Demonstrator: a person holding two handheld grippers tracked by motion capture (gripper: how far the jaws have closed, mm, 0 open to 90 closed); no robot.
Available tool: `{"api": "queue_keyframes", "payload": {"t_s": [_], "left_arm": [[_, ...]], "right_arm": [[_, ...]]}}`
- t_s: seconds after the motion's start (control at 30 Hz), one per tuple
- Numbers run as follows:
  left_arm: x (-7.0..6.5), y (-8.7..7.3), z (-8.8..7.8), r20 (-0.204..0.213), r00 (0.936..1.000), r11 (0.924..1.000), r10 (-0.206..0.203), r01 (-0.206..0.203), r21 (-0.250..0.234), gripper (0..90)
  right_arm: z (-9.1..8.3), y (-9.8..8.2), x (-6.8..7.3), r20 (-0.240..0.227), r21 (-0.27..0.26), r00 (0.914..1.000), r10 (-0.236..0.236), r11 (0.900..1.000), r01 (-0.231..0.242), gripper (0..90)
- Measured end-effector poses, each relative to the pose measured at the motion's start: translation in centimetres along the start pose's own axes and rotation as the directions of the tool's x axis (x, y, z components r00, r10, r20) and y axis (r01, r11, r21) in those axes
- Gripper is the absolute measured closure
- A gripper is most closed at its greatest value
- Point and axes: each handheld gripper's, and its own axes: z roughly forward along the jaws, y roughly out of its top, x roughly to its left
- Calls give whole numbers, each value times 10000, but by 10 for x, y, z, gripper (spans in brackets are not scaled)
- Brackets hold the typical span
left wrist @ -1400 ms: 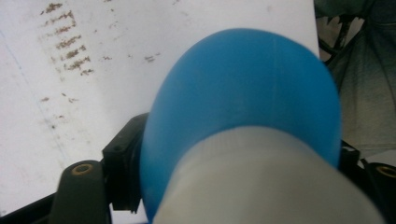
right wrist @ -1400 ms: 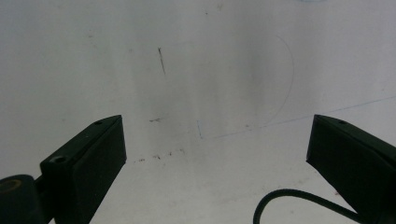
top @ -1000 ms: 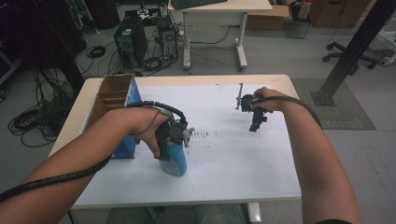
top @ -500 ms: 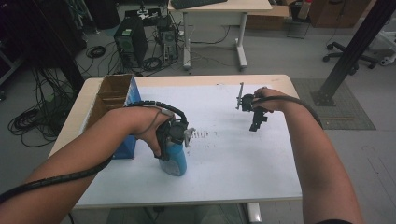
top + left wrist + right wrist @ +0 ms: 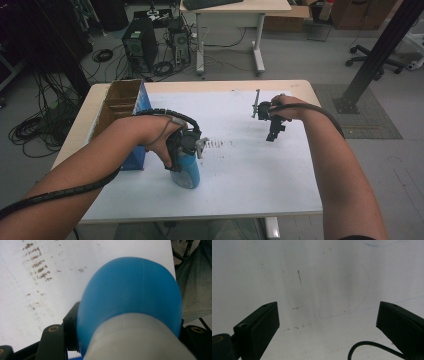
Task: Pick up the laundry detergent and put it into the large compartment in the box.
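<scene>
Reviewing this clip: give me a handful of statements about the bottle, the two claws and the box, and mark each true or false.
1. The left claw is shut on the blue bottle. True.
2. The right claw holds a second bottle. False: its jaws stand wide apart over the bare white table, with nothing between them.
3. The blue bottle stands inside the cardboard box. False: it is on the table, right of the box.
4. Dark smudges mark the table between the two claws. True.
5. The box sits at the table's right edge. False: it is at the left edge.
</scene>
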Motion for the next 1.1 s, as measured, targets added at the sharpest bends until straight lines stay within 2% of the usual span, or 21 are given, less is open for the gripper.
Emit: {"api": "queue_keyframes", "payload": {"t_s": [0.27,0.77,0.9,1.1], "left_arm": [[0,0,0,126,9999,9999,-118,117,8,373],[0,2,-2,122,9998,9998,129,-127,-165,383],[1,1,-3,-9,9999,9997,118,-118,-198,383],[2,0,-13,-67,9999,9997,79,-81,-245,384]], "right_arm": [[0,-1,0,2,-3,10000,2,10000,-2,45],[2,2,1,-3,22,10000,-15,10000,15,44],[3,2,1,-21,31,10000,-34,10000,34,45],[2,2,2,-20,85,10000,-11,10000,11,44]]}}
